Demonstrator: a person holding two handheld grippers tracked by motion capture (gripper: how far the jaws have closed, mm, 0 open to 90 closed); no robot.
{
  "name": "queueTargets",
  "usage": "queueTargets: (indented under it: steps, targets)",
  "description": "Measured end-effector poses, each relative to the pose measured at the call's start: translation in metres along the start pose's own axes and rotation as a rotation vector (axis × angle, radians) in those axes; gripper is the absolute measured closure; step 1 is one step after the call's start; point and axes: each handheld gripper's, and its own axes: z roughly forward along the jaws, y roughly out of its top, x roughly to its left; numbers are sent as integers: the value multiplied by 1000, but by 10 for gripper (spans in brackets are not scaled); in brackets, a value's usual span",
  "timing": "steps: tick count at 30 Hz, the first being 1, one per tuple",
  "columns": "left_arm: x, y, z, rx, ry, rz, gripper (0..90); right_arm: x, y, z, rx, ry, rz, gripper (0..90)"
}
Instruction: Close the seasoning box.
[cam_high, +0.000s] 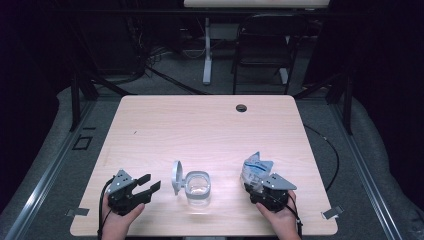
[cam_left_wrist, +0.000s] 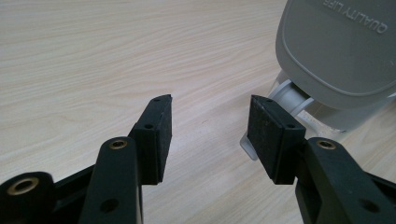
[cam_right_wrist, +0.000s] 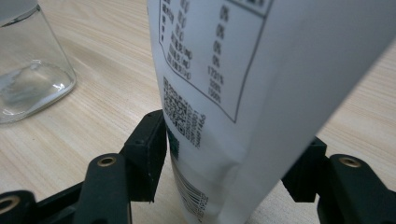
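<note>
Two hands enter from six o'clock. The left hand (cam_high: 119, 223) grips the left hand-held gripper (cam_high: 148, 183), jaws spread, aimed toward two o'clock. The right hand (cam_high: 278, 216) steadies the right hand-held gripper (cam_high: 256, 189), jaws clamping a pouch (cam_right_wrist: 243, 93).

- The table (cam_high: 200, 125) is pale wood-grain laminate, smooth with a soft sheen.
- The container (cam_high: 198, 188) looks like clear, glossy glass or plastic; I cannot tell which.
- Its lid (cam_left_wrist: 341, 42) is matt grey plastic.
- The pouch (cam_right_wrist: 261, 84) is white, smooth and printed, lightly creased.
- The left gripper (cam_left_wrist: 210, 135) has matt black plastic jaws with finely textured pads (cam_left_wrist: 266, 135) and brass-coloured inserts.
</note>
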Motion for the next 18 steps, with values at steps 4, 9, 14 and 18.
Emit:
queueTargets:
  steps: [4, 9, 14, 18]
  targets:
    - [0, 0, 0, 4, 1, -2, 506, 0, -1, 2, -2, 0, 4, 406]
    - [0, -1, 1, 7, 0, 0, 506, 0, -3, 3, -3, -9, 6, 420]
    - [1, -1, 1, 3, -3, -4, 506, 1, -4, 4, -8, -10, 8, 420]
    - [1, -2, 2, 1, -3, -3, 505, 1, -3, 5, -5, -12, 10, 420]
